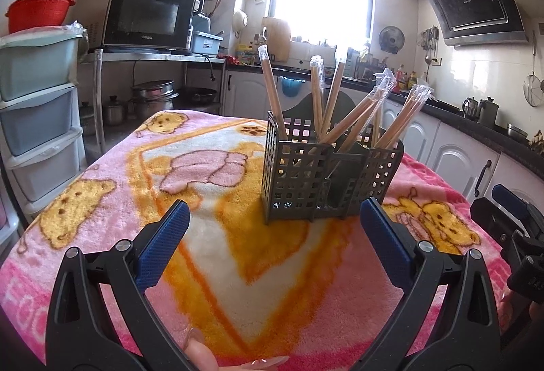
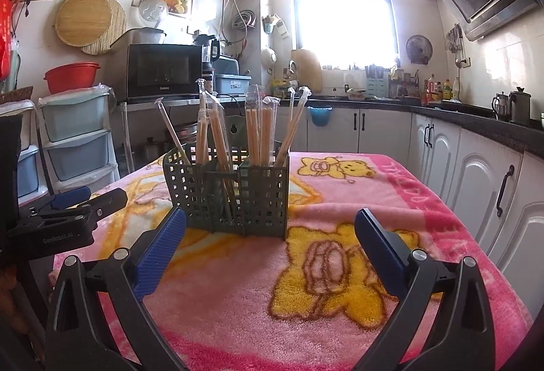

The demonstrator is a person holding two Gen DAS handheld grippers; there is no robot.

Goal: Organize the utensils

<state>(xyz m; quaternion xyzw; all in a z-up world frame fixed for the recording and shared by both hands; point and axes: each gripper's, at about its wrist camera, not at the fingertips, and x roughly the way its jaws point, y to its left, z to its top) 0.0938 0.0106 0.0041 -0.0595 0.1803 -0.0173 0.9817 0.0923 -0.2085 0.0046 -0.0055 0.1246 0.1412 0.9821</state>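
Those plastic-wrapped chopsticks [image 1: 343, 119] standing in the grey holder [image 1: 326, 177] mid-blanket [image 1: 210, 255] look light, stiff and kinda slippery, so I'd pinch mid-shaft, and both left gripper [image 1: 273, 247] and right gripper [image 2: 270, 250] sit spread wide, holding nothing.

The lower ends of the wrapped chopsticks [image 1: 343, 119] vanish behind the grid walls of the caddy [image 1: 299, 180], so where each one rests inside can't be told. The desk [image 1: 112, 194] is buried under the blanket [image 1: 278, 286], its surface unseen. The right claw [image 1: 516, 235] is cut off by the left view's edge. The window [image 2: 343, 4] is blown out white. Counter bottles [image 2: 438, 89] are too small to read.
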